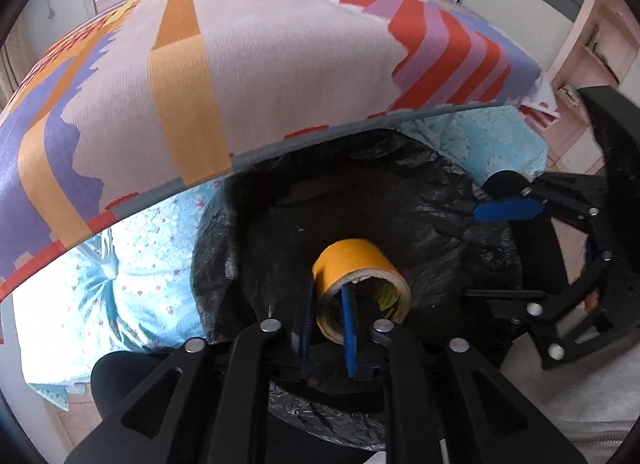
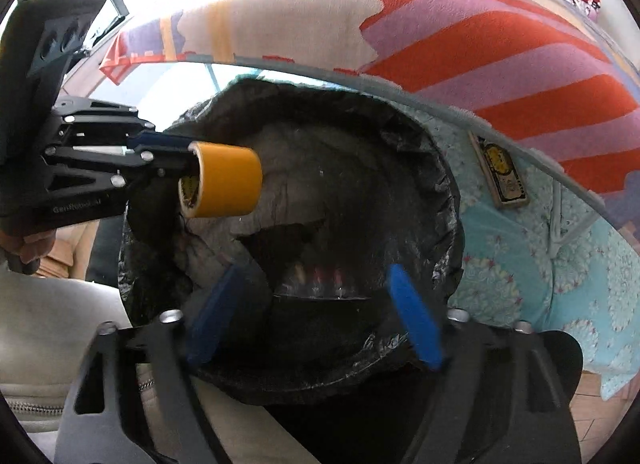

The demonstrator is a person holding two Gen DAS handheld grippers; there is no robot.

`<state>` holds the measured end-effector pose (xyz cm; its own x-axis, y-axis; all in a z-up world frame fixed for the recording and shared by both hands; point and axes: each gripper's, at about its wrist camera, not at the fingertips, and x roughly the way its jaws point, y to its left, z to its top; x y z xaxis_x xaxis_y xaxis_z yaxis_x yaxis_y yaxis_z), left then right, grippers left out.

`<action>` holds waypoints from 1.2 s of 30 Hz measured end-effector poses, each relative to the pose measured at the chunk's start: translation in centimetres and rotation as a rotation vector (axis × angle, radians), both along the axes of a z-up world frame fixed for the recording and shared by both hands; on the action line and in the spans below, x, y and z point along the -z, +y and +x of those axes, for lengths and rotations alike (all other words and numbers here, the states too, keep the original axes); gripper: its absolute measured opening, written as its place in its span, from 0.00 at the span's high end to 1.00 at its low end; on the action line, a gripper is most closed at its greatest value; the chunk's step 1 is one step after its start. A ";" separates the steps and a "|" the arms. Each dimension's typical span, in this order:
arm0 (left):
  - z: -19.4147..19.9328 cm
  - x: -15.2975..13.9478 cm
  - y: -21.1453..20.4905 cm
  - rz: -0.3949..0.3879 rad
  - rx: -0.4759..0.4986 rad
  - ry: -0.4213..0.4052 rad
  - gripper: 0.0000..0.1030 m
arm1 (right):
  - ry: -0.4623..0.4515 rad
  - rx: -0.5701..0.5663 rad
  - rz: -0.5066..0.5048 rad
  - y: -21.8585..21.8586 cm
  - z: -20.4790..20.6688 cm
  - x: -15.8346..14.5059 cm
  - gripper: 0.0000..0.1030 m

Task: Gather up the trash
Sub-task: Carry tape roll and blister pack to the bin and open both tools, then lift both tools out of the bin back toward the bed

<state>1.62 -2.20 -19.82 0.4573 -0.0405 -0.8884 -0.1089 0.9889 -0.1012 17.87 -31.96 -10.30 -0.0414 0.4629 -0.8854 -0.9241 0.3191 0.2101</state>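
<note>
A: Where is your left tongs (image 2: 188, 156) relative to the black trash bag (image 2: 448, 200)?
B: Over its open mouth, pinched onto the wall of the yellow tape roll (image 2: 224, 182), one blue finger (image 1: 349, 328) inside the core.
A: And your right tongs (image 2: 316, 312)?
B: At the bag's near rim, spread wide, gripping nothing. The patterned bed (image 2: 320, 16) lies beyond the bag.

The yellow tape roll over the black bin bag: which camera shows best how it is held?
The right wrist view: the yellow tape roll appears side-on, the left claw pinching its wall above the black bin bag. The left wrist view shows the roll end-on, one finger inside its core.
</note>
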 end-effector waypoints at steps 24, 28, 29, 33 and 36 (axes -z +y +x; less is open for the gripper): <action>0.3 -4.7 0.9 -0.001 0.006 -0.129 0.39 | -0.065 0.044 0.098 0.1 2.3 -4.0 0.23; 0.8 -5.8 1.7 0.002 -0.005 -0.159 0.39 | -0.089 0.055 0.124 0.2 3.0 -5.1 0.23; 1.0 -6.1 2.0 0.001 -0.010 -0.167 0.39 | -0.093 0.056 0.131 0.2 3.3 -5.3 0.23; 1.3 -7.2 2.5 0.003 -0.009 -0.201 0.39 | -0.125 0.056 0.162 0.5 3.9 -6.8 0.23; 1.9 -8.4 2.9 0.016 -0.004 -0.230 0.39 | -0.151 0.068 0.189 0.7 4.4 -8.0 0.23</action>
